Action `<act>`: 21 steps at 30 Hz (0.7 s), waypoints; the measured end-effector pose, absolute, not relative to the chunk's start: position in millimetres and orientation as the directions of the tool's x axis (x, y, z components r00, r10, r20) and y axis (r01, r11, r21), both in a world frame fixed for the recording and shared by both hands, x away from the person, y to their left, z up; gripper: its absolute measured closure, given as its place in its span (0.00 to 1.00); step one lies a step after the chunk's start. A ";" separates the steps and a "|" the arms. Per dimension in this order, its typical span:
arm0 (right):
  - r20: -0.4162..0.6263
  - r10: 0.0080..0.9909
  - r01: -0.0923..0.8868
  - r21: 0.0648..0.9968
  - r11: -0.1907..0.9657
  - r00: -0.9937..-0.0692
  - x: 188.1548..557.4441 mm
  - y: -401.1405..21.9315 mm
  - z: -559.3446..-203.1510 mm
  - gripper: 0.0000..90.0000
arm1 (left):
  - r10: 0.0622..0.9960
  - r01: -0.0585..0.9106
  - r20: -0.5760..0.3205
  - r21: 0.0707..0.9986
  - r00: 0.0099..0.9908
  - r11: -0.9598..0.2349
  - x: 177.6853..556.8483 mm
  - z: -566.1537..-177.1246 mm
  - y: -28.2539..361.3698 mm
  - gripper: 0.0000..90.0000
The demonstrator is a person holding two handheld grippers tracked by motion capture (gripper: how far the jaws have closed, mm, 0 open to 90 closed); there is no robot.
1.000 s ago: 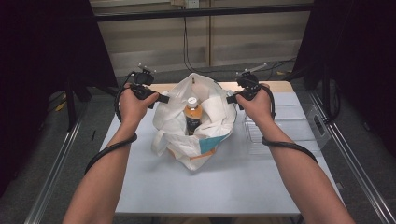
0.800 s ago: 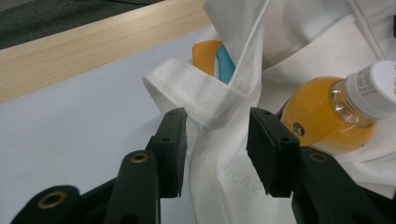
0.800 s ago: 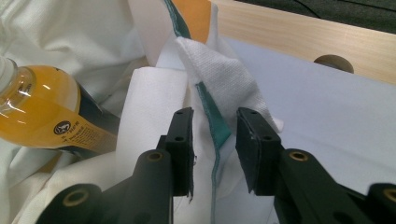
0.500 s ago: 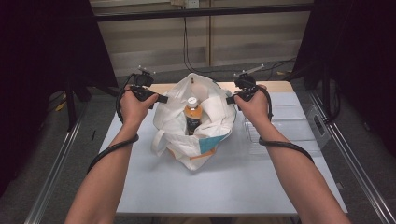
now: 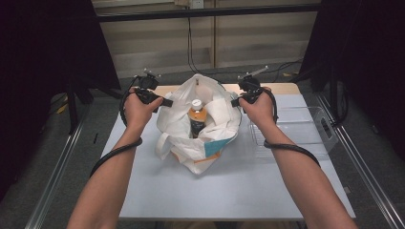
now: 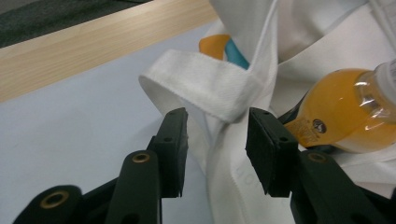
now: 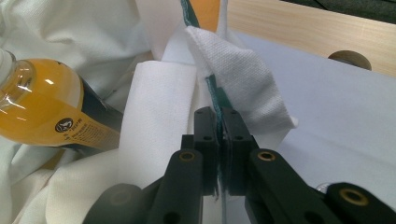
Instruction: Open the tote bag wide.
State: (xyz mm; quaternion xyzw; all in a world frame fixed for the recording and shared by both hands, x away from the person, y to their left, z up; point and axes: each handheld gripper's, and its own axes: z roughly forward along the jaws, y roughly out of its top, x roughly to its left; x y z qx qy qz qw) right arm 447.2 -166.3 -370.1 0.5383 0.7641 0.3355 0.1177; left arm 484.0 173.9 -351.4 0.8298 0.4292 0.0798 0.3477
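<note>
Where the table (image 5: 143, 191) is seen from above, a white bag (image 5: 200, 129) holding a bottle (image 5: 196, 117) stands mid-table. In the left gripper view, the left gripper (image 6: 217, 135), just reopened, is held apart around the bag's edge. In the right gripper view, the right gripper (image 7: 219, 135), just closed, is clamped on the rim.

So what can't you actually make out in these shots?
- Orange drink bottle: its lower part sits inside the white fabric bag, hidden in the high view.
- Its label print: too small to read in the right gripper view.
- Its cap: cut off by the left gripper view's right edge.
- Clear plastic tray: contents too faint to tell.
</note>
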 end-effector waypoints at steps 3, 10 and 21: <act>0.178 0.903 0.744 0.639 0.196 -0.390 447.5 -165.7 -370.6 0.97 | 0.755 0.646 -0.163 0.647 0.636 -0.405 485.0 -350.2 172.4 0.65; 0.190 0.901 0.748 0.636 0.190 -0.390 448.3 -166.3 -371.0 0.97 | 0.771 0.668 -0.156 0.622 0.618 -0.409 487.4 -356.9 167.8 0.79; 0.186 0.906 0.761 0.620 0.192 -0.380 451.9 -167.4 -379.1 0.97 | 0.795 0.677 -0.097 0.591 0.599 -0.439 488.7 -367.9 172.5 0.89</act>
